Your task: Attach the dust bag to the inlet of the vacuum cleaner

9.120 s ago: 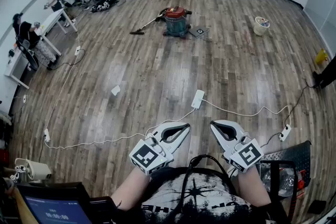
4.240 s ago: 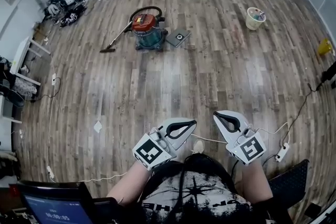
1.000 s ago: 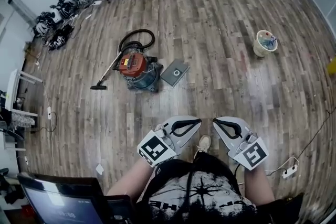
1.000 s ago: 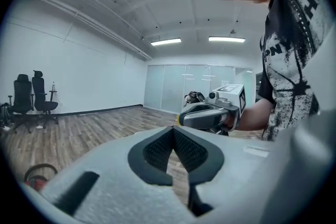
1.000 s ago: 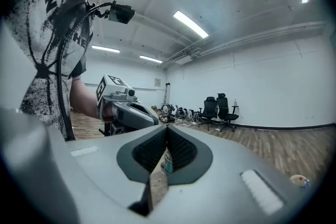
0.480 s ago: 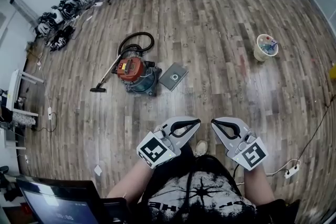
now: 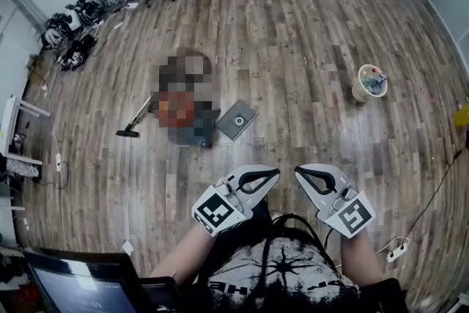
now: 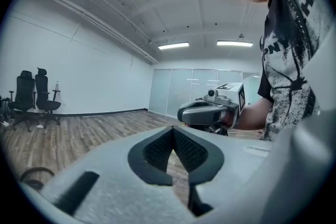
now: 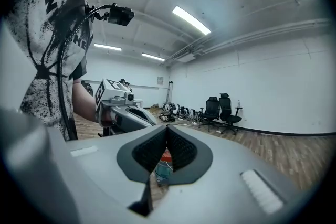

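**Both grippers empty, dust bag waiting on the floor**

The left gripper (image 7: 275, 173) and the right gripper (image 7: 299, 171) are held side by side in front of the person's body, pointing roughly level. Each has its jaws pressed together with nothing between them. That suits an approach, since there is nothing to carry yet.

The dust bag (image 7: 237, 119), a flat grey square with a round opening, lies on the wooden floor (image 7: 308, 33). It is just beside the vacuum cleaner (image 9: 163, 164) and well ahead of both grippers. Through the gap beneath the right gripper's pads the machine's red top and teal drum show in the distance. Its wand and nozzle (image 7: 126, 133) trail off to the far side.

I judge that the attaching has not begun. The bag is apart from the inlet and must be reached first.
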Demonstrator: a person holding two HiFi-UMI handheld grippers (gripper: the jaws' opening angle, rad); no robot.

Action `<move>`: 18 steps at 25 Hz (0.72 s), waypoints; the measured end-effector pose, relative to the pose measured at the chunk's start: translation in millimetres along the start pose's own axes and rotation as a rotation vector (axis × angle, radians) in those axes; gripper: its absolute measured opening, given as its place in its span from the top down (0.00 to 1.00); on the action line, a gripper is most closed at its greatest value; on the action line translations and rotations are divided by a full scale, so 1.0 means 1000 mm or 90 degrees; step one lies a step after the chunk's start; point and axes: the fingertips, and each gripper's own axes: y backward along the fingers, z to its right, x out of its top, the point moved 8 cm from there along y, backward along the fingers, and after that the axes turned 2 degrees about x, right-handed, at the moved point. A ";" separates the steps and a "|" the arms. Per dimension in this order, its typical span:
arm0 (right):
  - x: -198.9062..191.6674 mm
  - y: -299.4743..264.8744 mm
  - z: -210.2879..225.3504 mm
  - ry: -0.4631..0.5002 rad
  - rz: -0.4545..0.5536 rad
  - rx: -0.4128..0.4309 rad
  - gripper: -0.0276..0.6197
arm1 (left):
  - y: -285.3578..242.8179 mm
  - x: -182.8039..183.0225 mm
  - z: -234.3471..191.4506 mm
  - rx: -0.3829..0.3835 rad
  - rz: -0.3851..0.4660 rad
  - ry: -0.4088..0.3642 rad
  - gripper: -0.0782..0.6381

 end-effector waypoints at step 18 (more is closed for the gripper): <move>0.035 -0.200 0.127 0.051 -0.040 0.056 0.95 | 0.032 0.018 -0.226 0.067 0.049 -0.014 0.89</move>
